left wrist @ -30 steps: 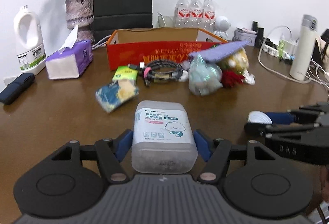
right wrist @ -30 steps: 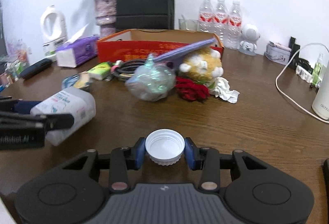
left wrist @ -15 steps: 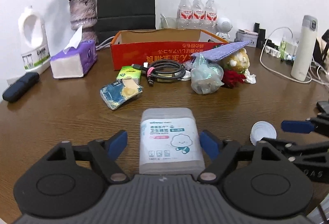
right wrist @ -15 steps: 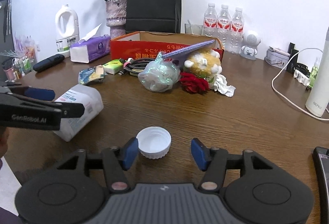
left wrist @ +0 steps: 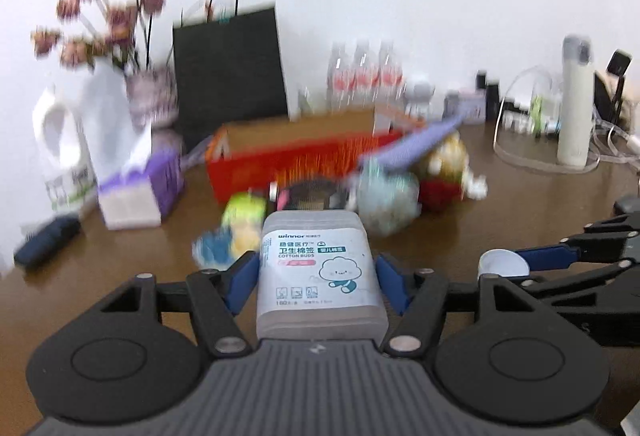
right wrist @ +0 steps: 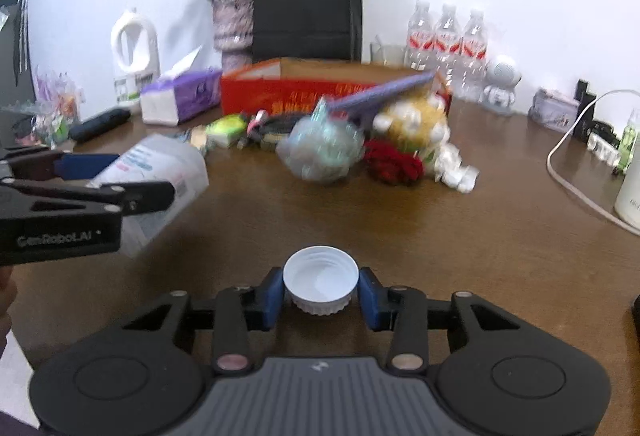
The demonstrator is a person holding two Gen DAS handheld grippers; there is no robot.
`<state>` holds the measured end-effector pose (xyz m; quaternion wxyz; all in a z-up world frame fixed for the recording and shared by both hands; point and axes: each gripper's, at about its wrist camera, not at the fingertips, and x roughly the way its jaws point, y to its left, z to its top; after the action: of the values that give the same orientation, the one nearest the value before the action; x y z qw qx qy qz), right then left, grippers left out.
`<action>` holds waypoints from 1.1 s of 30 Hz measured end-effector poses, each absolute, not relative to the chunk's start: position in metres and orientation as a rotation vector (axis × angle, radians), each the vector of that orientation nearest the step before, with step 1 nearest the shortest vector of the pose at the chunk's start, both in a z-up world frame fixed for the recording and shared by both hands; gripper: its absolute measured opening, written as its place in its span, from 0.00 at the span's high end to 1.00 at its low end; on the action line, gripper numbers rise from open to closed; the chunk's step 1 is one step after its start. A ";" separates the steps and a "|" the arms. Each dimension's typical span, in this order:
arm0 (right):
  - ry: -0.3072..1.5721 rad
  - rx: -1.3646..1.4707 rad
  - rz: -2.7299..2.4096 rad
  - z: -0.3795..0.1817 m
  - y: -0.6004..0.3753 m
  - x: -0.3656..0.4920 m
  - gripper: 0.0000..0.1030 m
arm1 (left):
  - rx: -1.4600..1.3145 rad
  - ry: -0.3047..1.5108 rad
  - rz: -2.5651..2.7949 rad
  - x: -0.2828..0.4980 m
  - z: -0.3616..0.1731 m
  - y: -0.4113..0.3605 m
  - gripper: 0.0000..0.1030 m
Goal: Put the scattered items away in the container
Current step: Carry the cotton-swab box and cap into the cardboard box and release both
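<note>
I've got my left gripper [left wrist: 316,278] clamped on the cotton-bud box [left wrist: 318,268], jaws just closed in on its two sides, box at 6 o'clock in the left view and seemingly lifted off the table [left wrist: 120,252], though blur makes that a guess. My right gripper [right wrist: 320,294] has just pinched shut on the white cap [right wrist: 320,282], open side up, pads on both flanks, 6 o'clock in the right view. Both pickups look done; neither item is in the container yet. Further out, toward 12, a loose pile is left on the table: a yellow-green packet [right wrist: 228,126], a coiled cable [right wrist: 276,126], a clear bag [right wrist: 324,152], a red flower [right wrist: 394,166], a plush toy [right wrist: 416,122] with a purple cloth [right wrist: 384,92] lying over it, and crumpled white paper [right wrist: 456,168]. Behind them, the red box [right wrist: 288,92] is the container, I reckon; I can't see inside it. So, early stage: two items in hand, most still out.
</note>
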<state>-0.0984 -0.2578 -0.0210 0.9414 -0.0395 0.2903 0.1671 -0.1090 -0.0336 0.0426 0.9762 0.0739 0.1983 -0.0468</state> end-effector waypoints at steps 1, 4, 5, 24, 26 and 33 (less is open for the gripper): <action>0.573 -0.070 0.335 -0.016 -0.259 -0.097 0.63 | 0.148 0.384 -0.093 -0.106 0.049 -0.034 0.36; 0.506 -0.008 0.325 0.006 -0.268 -0.087 0.63 | 0.097 0.344 -0.088 -0.087 0.068 -0.026 0.36; 0.478 0.014 0.326 0.016 -0.272 -0.082 0.63 | 0.074 0.333 -0.082 -0.078 0.075 -0.021 0.36; 0.668 -0.122 0.288 0.111 -0.236 0.272 0.62 | -0.021 0.741 0.023 0.292 0.109 0.022 0.36; 0.748 -0.129 0.275 0.093 -0.230 0.314 0.62 | 0.053 0.799 0.034 0.321 0.093 0.015 0.36; 0.913 -0.236 0.202 0.027 -0.208 0.377 0.62 | 0.122 0.857 0.065 0.344 0.064 0.010 0.35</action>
<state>0.3772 -0.2084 0.0271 0.8860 -0.1134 0.4390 0.0972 0.3439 0.0099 0.0642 0.9072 0.0591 0.4154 0.0315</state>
